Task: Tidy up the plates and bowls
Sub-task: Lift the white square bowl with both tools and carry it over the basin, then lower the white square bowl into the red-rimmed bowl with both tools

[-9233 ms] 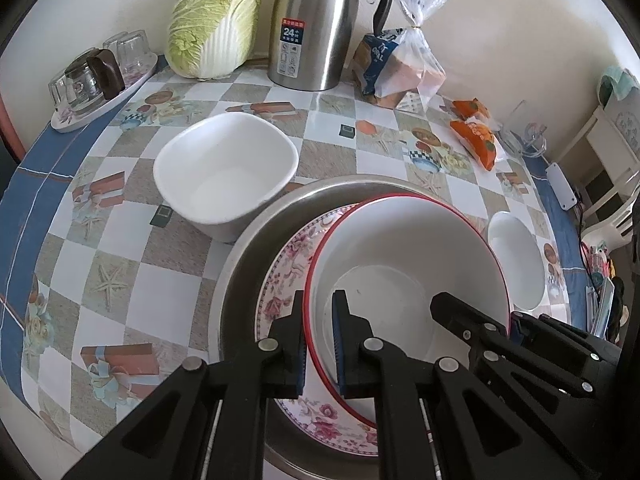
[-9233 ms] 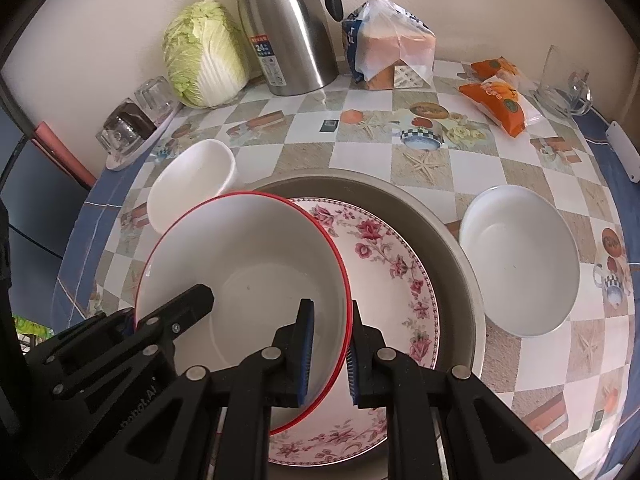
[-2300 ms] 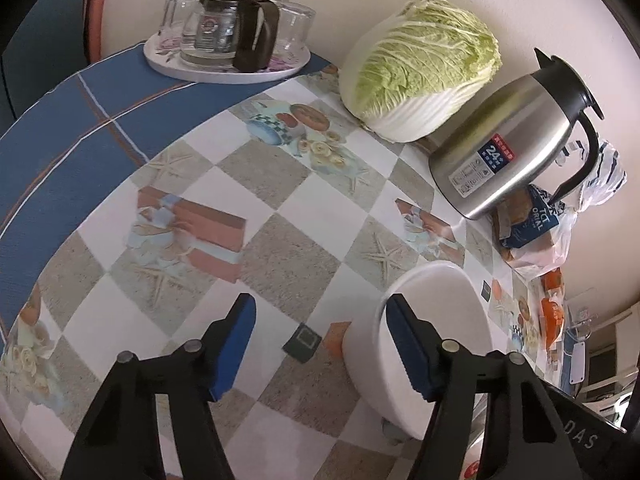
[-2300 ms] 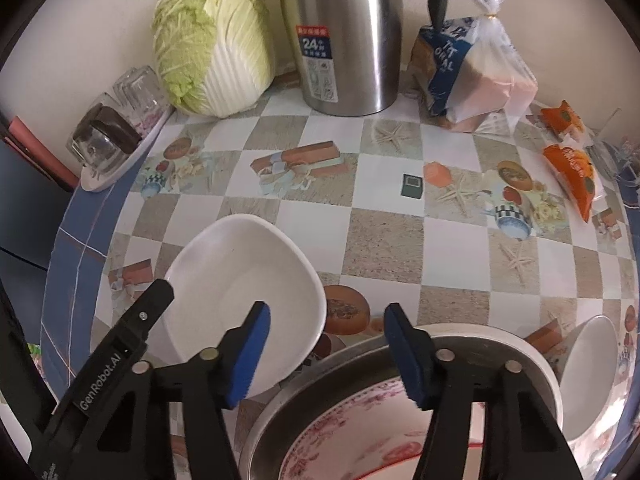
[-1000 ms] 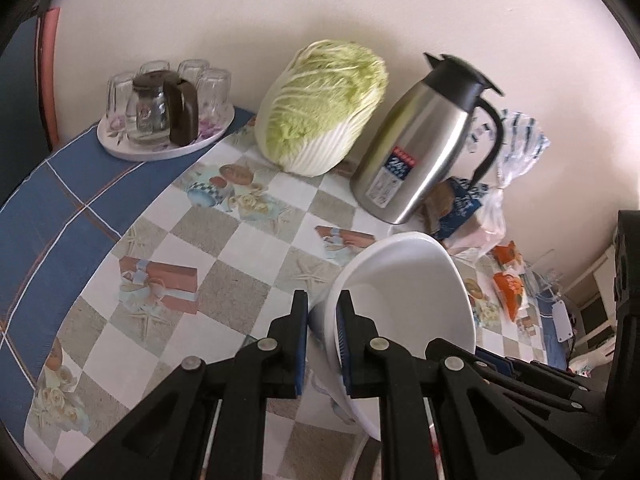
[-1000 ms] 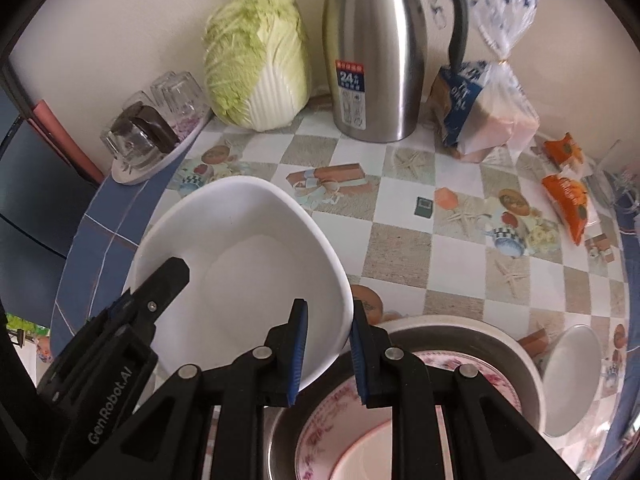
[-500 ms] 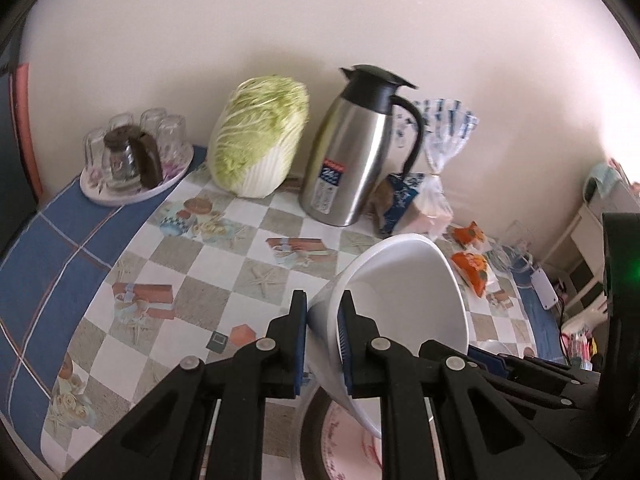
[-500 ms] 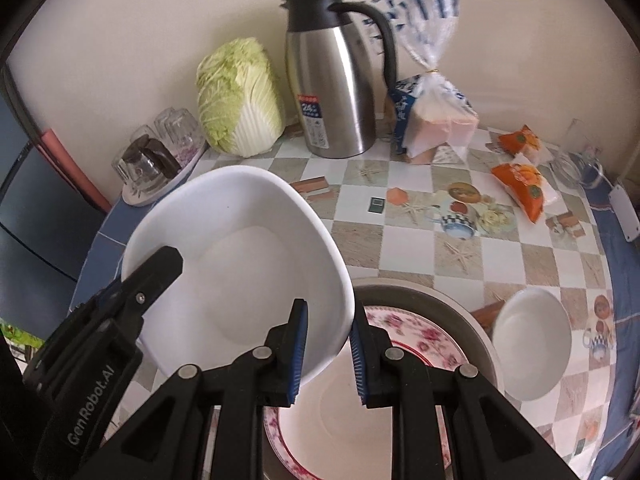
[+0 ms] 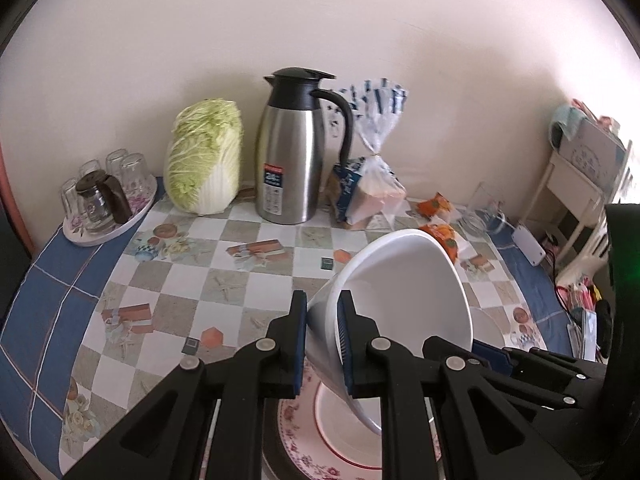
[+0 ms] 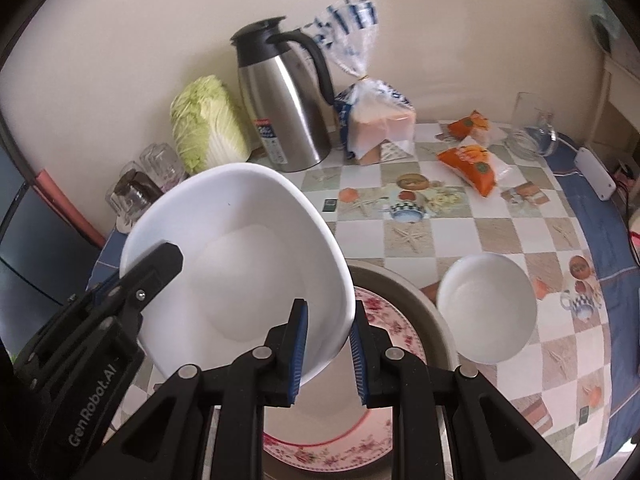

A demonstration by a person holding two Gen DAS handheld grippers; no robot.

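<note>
lifted off the table (image 9: 168, 280) since a moment ago, the white bowl (image 10: 240, 264) hangs clamped by my left gripper (image 9: 323, 344) and right gripper (image 10: 327, 354) above the floral plate (image 10: 384, 320).

bare tabletop (image 9: 224, 292) left, thermos (image 9: 290, 152) behind

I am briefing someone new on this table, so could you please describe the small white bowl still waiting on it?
Start at the steel jug by the wall, then come forward to the metal basin holding the floral plate. The small round bowl sits on the tablecloth just right of the basin. Unlike the larger white bowl gripped in the air, it rests alone and empty.
</note>
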